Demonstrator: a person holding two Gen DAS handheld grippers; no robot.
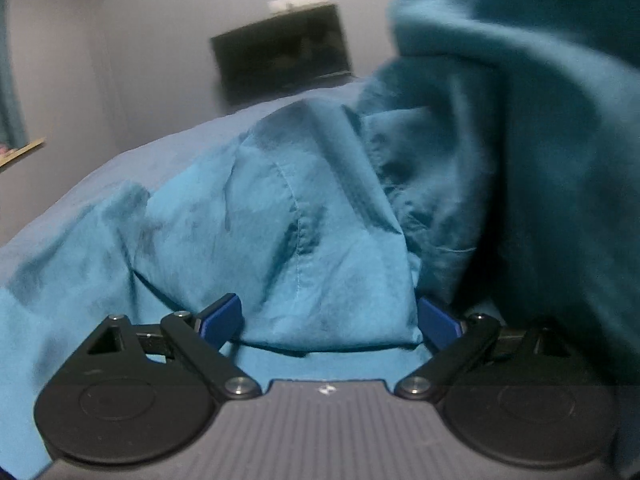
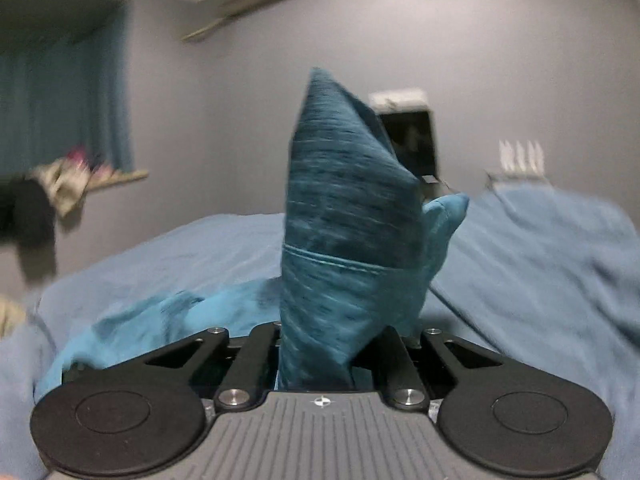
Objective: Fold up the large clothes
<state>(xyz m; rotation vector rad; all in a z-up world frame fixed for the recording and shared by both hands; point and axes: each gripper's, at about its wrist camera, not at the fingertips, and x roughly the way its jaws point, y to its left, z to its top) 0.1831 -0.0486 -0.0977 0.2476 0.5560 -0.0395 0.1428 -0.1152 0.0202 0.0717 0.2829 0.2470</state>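
A large teal garment (image 1: 280, 220) lies rumpled on a blue bed sheet (image 1: 180, 140). My left gripper (image 1: 330, 320) is open, its blue pads (image 1: 224, 316) spread wide, with a fold of the garment bulging between them. Part of the garment hangs lifted at the upper right of the left wrist view (image 1: 520, 100). My right gripper (image 2: 320, 344) is shut on a bunch of the same teal garment (image 2: 344, 220), which stands up in a peak above the jaws. More of it trails to the left below (image 2: 140, 320).
The bed sheet (image 2: 540, 260) fills the lower part of both views. A dark screen (image 1: 280, 56) stands against the grey wall beyond the bed. A curtained window with a sill and clutter (image 2: 68, 176) is at the left. White objects (image 2: 520, 156) stand beyond the bed at the right.
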